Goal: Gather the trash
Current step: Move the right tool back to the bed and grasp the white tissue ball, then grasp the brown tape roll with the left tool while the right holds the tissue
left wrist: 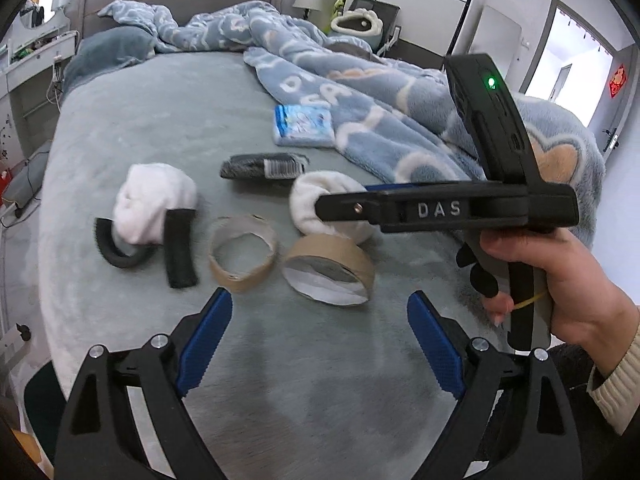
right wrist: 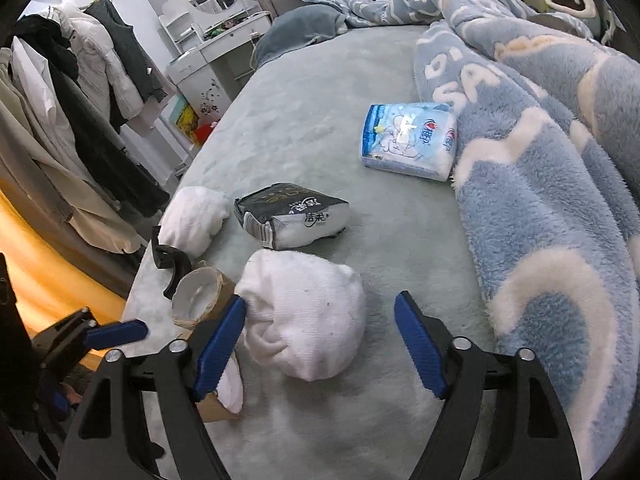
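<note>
both claws stand apart with nothing between them. the left gripper hovers over bare bedsheet, just short of two cardboard tape rings. the right gripper frames a white balled sock, its left pad close beside the sock, open sheet on its right up to the blue blanket's edge. a second sock and black strips lie near the bed's left edge.

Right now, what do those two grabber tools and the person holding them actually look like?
Each tool is black plastic. The left tongs and right tongs end in two fingers with ribbed blue pads, joined to forked black arms by silver bolts. Seen from the left camera, the right tool carries raised letters "DAS" and a green light. The hand gripping its handle wears a cream ribbed knit sleeve.
</note>
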